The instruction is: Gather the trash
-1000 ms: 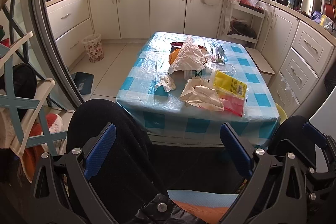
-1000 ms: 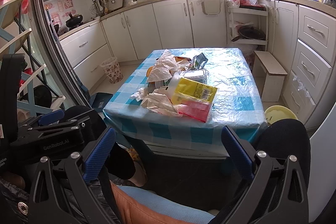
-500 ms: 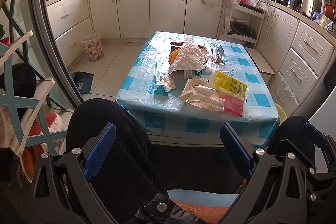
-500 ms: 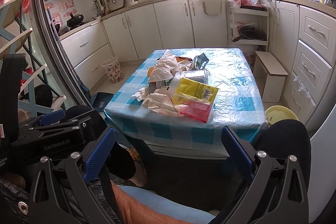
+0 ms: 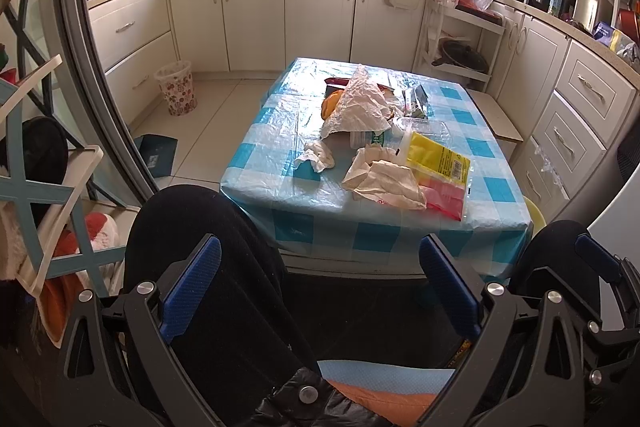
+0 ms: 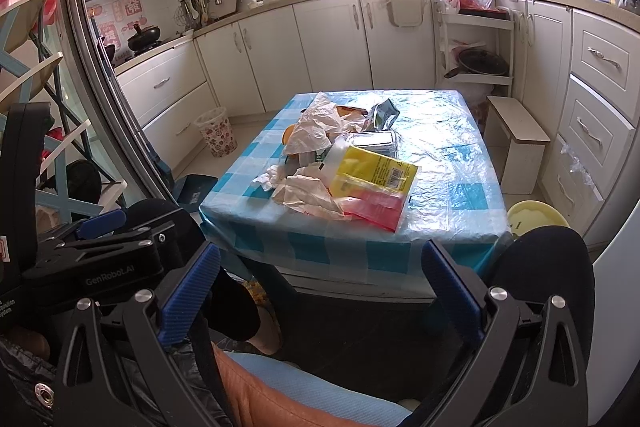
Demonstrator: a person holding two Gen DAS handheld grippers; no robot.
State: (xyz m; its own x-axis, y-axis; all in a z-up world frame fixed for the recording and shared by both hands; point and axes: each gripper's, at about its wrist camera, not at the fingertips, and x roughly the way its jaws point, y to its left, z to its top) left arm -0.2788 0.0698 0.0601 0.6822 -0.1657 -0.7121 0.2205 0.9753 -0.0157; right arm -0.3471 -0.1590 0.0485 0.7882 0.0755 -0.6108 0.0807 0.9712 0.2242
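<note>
Both grippers, the left gripper (image 5: 320, 291) and the right gripper (image 6: 318, 293), are spread wide and empty, above the person's knees, well apart from the table (image 5: 376, 227). Compared with one second ago, nothing has moved. On the table lies the trash: one yellow packet (image 5: 438, 157), one red packet (image 5: 446, 199), one small tissue (image 5: 318, 157), two crumpled papers. One basket (image 5: 176, 87) stands on the floor.

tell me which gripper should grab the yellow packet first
Right, probably. Both grippers are open and short of the table, but the yellow packet lies on the right-hand side of the trash pile, nearer the right gripper.
</note>
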